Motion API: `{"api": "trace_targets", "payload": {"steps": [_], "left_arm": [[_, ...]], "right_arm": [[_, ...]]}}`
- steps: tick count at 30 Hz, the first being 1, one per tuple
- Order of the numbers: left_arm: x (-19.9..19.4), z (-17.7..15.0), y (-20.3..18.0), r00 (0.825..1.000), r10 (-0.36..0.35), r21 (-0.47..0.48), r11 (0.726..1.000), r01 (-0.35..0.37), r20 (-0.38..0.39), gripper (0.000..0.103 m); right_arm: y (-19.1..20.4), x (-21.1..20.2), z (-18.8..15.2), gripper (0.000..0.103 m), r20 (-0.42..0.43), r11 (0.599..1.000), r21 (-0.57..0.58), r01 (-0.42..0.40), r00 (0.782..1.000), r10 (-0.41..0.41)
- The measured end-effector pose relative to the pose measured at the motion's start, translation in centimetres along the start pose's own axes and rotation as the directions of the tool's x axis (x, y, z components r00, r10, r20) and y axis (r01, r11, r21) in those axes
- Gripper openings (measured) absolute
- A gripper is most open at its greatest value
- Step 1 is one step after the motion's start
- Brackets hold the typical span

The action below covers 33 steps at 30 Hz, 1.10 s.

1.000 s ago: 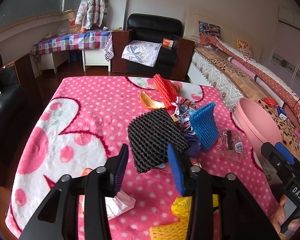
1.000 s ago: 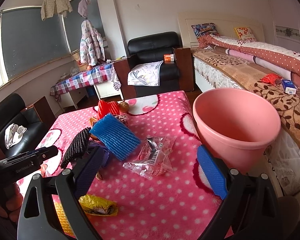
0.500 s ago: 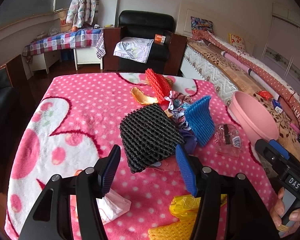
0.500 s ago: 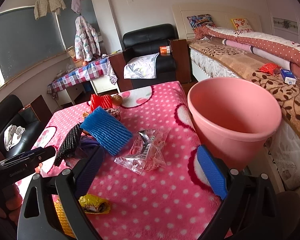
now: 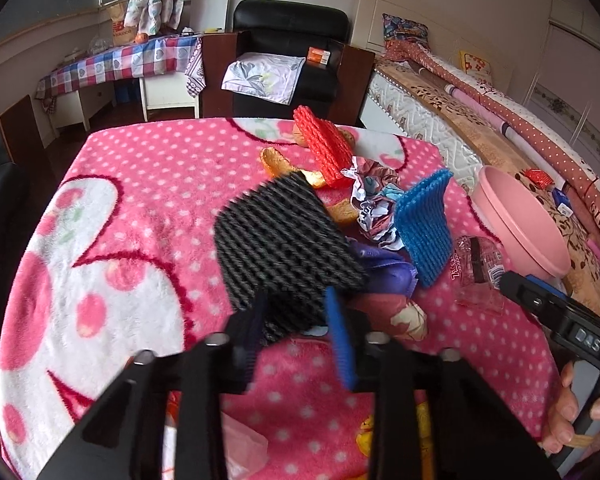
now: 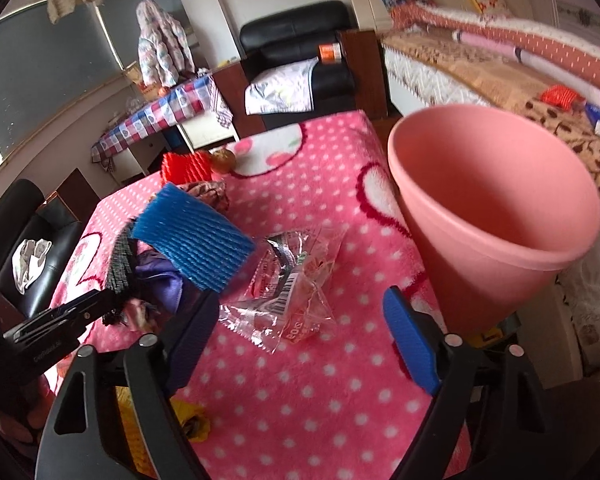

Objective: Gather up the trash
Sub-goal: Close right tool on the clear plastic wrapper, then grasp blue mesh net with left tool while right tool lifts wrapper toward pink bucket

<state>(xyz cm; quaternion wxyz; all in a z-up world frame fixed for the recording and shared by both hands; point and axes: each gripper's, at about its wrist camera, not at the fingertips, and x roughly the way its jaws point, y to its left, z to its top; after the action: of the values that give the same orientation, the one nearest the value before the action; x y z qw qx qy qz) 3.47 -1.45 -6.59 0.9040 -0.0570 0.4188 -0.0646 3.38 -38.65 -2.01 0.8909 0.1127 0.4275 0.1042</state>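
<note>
Trash lies piled on a pink polka-dot blanket (image 5: 148, 184): a black foam net (image 5: 280, 240), a blue foam net (image 5: 424, 220), a red foam net (image 5: 324, 144), crumpled wrappers (image 5: 372, 204) and a clear plastic wrapper (image 6: 292, 284). My left gripper (image 5: 296, 340) is open with its fingers either side of the near edge of the black net. My right gripper (image 6: 300, 336) is open just short of the clear wrapper. A pink bucket (image 6: 496, 216) stands to the right of it.
Yellow wrappers (image 6: 192, 420) and a white wrapper (image 5: 244, 444) lie at the blanket's near edge. A bed (image 5: 480, 120) runs along the right. A black armchair (image 5: 288, 40) and a checked table (image 5: 116, 64) stand beyond the far edge.
My left gripper has moved forward and its fingers now straddle the black net's near edge. My right gripper has moved closer to the clear wrapper and the bucket.
</note>
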Motion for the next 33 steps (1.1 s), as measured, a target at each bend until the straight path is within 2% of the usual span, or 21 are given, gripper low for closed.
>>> {"api": "trace_targets", "payload": {"steps": [1,3,5,6,8,11,15,17,30,32,33], "left_arm": [[0.1,0.1,0.1,1.0,-0.004,-0.004,1.0,0.004,-0.004,0.011],[0.3,0.3,0.3,1.0,-0.008,-0.015,1.0,0.008,-0.01,0.004],[0.4,0.3,0.4,1.0,-0.008,-0.022,1.0,0.007,-0.013,0.001],[0.4,0.3,0.5,1.0,-0.008,-0.026,1.0,0.008,-0.013,0.0],[0.3,0.3,0.6,1.0,-0.004,-0.027,1.0,0.004,-0.009,0.0],[0.0,0.5,0.6,1.0,0.003,-0.024,1.0,-0.003,0.0,0.0],[-0.1,0.7,0.5,1.0,0.019,-0.028,0.999,-0.019,0.003,0.0],[-0.2,0.7,0.4,1.0,0.025,-0.028,0.999,-0.025,0.002,0.0],[-2.0,0.2,-0.2,0.999,0.031,0.008,0.999,-0.031,0.044,0.0],[-2.6,0.2,0.2,0.998,0.025,0.004,1.0,-0.025,0.061,0.007],[-2.9,0.1,0.5,0.998,0.021,0.0,1.0,-0.021,0.066,0.019]], "right_arm": [[-0.1,0.5,0.1,0.074,-0.019,1.0,0.009,-0.004,1.0,0.005],[-0.3,1.1,0.3,0.067,-0.046,1.0,0.016,-0.013,0.999,0.014],[-0.3,1.7,0.3,0.055,-0.068,1.0,0.021,-0.022,0.997,0.023],[-0.2,1.9,0.3,0.052,-0.078,0.999,0.024,-0.029,0.996,0.031],[-0.2,2.1,0.3,0.036,-0.085,0.999,0.021,-0.028,0.996,0.03],[-0.4,2.1,0.3,0.026,-0.084,0.999,0.027,-0.046,0.995,0.048],[-0.3,1.7,0.3,0.018,-0.073,0.998,0.014,-0.057,0.996,0.058],[-0.1,1.2,0.2,0.01,-0.058,0.998,-0.003,-0.063,0.996,0.063],[-0.3,-1.4,0.4,0.007,0.02,0.998,-0.015,-0.066,0.998,0.067],[-0.2,-1.9,0.3,0.007,0.03,0.997,-0.018,-0.069,0.997,0.07],[-0.2,-2.1,0.3,0.007,0.036,0.997,-0.021,-0.071,0.997,0.072]]}}
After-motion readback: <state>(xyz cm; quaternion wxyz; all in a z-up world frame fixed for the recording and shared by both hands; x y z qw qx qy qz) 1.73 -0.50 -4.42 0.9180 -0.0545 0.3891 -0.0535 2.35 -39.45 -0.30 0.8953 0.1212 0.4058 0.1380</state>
